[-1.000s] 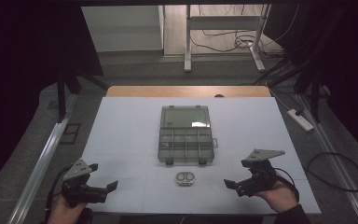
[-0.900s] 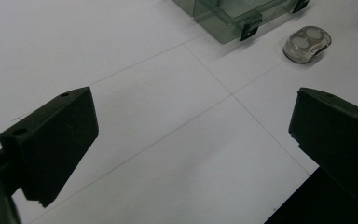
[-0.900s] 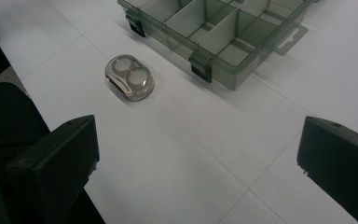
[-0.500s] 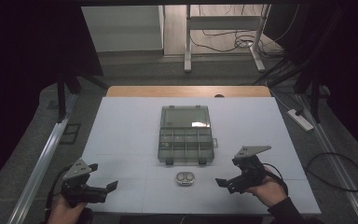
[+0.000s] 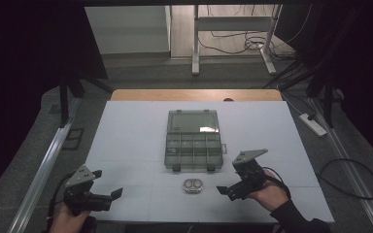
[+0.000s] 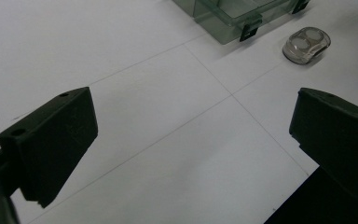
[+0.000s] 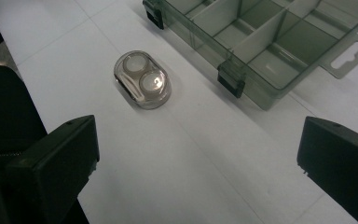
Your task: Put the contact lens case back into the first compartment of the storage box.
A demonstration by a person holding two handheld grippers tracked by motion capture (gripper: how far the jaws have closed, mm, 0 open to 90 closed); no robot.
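Jaws spread wide on both grippers, right [image 5: 229,190] and left [image 5: 108,195], nothing pinched. Small clear case [image 5: 193,185] at lower centre, just below the open box [image 5: 193,140]. Risk, probably: skidding across the smooth table [image 5: 126,131] under an off-centre squeeze.

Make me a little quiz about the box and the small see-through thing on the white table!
1. True or false: the lid of the compartment box is open.
2. Which gripper is nearer the small clear case: A) left gripper B) right gripper?
3. Fill in: the small clear case lies on the white table, ______ the box.

Key:
1. True; the lid lies back flat.
2. B.
3. Outside, on the person's side of the box, apart from it.
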